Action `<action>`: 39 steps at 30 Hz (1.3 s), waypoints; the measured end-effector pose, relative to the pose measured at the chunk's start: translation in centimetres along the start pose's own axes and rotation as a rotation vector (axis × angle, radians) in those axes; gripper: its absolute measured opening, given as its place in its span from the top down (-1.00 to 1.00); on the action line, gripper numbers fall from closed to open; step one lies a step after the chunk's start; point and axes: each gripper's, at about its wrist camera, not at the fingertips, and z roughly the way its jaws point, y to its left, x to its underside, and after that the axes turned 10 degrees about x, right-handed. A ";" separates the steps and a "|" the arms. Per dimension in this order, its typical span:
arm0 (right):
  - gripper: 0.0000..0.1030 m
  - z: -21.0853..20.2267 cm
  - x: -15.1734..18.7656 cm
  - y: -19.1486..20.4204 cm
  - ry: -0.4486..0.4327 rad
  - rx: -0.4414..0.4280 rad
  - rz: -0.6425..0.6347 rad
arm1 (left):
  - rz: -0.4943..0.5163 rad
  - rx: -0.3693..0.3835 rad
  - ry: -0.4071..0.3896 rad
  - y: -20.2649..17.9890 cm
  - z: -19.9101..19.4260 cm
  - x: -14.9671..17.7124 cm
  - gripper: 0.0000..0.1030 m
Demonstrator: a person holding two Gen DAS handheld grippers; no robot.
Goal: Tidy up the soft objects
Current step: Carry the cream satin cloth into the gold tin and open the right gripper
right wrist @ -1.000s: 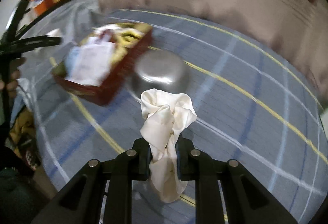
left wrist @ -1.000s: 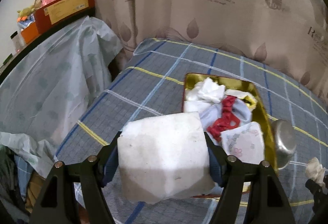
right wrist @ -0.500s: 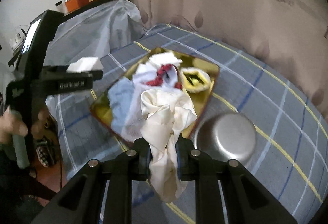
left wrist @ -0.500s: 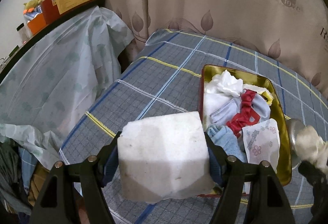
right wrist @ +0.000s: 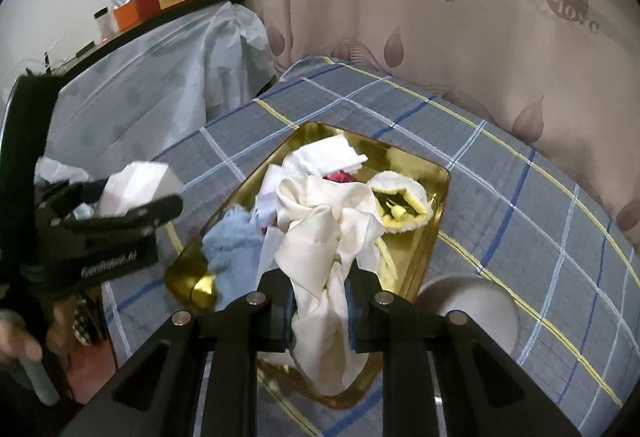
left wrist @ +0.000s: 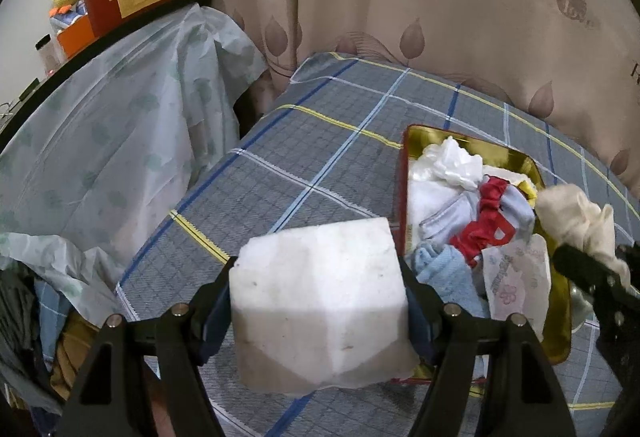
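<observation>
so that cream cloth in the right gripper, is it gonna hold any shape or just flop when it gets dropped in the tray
Likely floppy: the cream cloth sags in loose folds on both sides of the right gripper. Probably light, since a narrow pinch carries the whole bunch. Its sheen suggests it may be slippery, so it could slump across the clothes in the gold tray rather than stay bundled.

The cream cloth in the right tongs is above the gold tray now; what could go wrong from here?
1. The gold tray is already heaped with cloths, so the cream cloth may slide over its rim onto the checked bedsheet.
2. The cloth's loose tail hangs below the right tongs and could catch on them at release.
3. The left tongs, holding a white foam block, sit close beside the tray, so the two tools might collide.
</observation>
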 end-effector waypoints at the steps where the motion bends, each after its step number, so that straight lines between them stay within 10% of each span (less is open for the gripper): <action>1: 0.63 0.2 -0.2 0.0 0.002 0.001 0.002 | -0.002 -0.002 0.000 0.0 0.1 0.0 -0.44; 33: 0.56 7.3 -3.3 0.2 0.064 0.051 0.140 | -0.072 -0.002 0.021 1.4 0.6 -0.1 -0.44; 39: 0.29 7.9 -2.9 0.9 0.060 0.072 0.125 | -0.059 -0.005 0.018 1.1 0.6 0.2 -0.44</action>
